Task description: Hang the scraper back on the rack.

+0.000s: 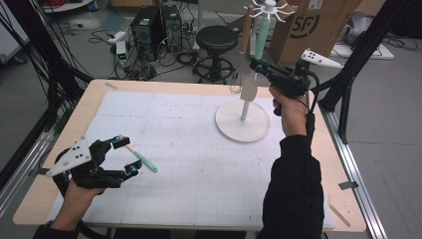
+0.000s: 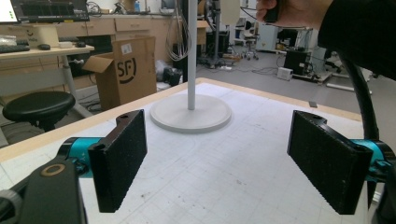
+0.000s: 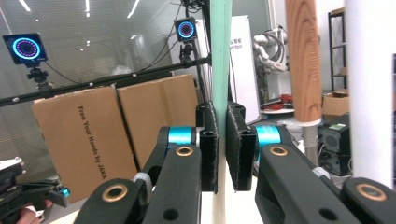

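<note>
R gripper (image 1: 259,66) pinches green spatula (image 1: 261,42) hanging on rack (image 1: 243,119), whisk (image 1: 238,82) just beside; L gripper (image 1: 124,155) spread wide over mat (image 1: 199,149), w/ 2nd spatula (image 1: 144,160) btwn its tips.

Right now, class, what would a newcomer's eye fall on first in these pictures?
First, the white utensil stand at the table's far right, with a whisk hanging from its top. The right tongs, raised beside its pole, are clamped on a mint-green-handled spatula that hangs there. Near the left front edge, the left tongs stand open over a mint-green-handled utensil lying on the white mat.
</note>
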`<state>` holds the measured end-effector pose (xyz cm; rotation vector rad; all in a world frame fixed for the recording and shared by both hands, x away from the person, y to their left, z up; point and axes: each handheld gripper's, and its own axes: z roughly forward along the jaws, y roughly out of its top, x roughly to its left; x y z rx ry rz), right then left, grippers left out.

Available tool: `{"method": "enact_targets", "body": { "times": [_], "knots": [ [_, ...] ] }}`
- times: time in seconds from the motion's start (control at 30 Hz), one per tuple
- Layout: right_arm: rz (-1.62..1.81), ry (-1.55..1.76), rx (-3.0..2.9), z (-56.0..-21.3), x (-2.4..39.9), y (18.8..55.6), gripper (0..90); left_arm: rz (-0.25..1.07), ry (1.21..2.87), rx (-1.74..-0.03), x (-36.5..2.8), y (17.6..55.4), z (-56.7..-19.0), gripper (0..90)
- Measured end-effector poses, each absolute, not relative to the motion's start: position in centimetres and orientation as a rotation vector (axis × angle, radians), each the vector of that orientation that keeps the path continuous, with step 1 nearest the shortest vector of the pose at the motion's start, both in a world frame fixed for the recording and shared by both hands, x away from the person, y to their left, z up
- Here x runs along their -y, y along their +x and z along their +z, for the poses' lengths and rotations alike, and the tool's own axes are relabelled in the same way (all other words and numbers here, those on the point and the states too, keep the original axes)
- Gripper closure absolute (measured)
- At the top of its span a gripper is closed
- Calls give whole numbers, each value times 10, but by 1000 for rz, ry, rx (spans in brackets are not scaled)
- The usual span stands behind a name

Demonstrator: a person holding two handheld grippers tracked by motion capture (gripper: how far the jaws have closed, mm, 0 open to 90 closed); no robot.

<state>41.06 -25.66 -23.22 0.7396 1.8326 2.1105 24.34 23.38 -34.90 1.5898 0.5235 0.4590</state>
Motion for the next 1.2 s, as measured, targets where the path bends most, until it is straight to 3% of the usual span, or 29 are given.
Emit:
{"method": "enact_targets", "body": {
  "times": [0.87, 0.9, 0.97, 1.03, 1.2],
  "knots": [
    [2096, 821, -1817, -237, 262, 424, 837, 459, 1591, -540, -237, 246, -348, 205],
    [2088, 822, -1817, -237, 262, 423, 813, 460, 1591, -539, -238, 246, -348, 205],
    [2078, 834, -1812, -236, 261, 421, 651, 460, 1588, -544, -239, 246, -349, 205],
    [2036, 846, -1822, -235, 259, 419, 551, 460, 1583, -546, -239, 246, -350, 204],
    [1949, 878, -1794, -234, 262, 409, 337, 456, 1576, -553, -241, 245, -353, 205]
  ]
}}
